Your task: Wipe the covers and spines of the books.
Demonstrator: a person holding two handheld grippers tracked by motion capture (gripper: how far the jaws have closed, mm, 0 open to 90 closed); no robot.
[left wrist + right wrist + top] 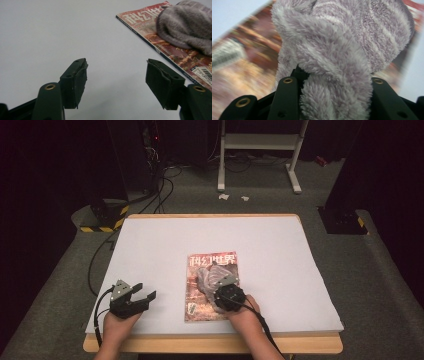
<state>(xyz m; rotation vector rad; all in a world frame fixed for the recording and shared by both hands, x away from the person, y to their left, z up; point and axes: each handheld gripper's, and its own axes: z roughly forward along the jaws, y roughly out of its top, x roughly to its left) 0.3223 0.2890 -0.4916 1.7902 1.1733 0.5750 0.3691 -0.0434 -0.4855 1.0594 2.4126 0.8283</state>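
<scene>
The right gripper's fingers pinch a bunched, fluffy grey cloth, the pile bulging up between and over them so the pads themselves are buried in it. That cloth lies crumpled on the cover of a magazine, roughly at its middle and toward its right edge, with the right gripper pressed down on top of it and the person's right hand behind. The magazine lies flat on the white-covered table, near the front edge, its red title at the far end. Off to the left, well apart from the magazine, the left gripper rests low over the bare table in the left hand; its fingers are spread wide with nothing between them, pointing toward the magazine's near corner, where the cloth shows as a soft grey heap.
</scene>
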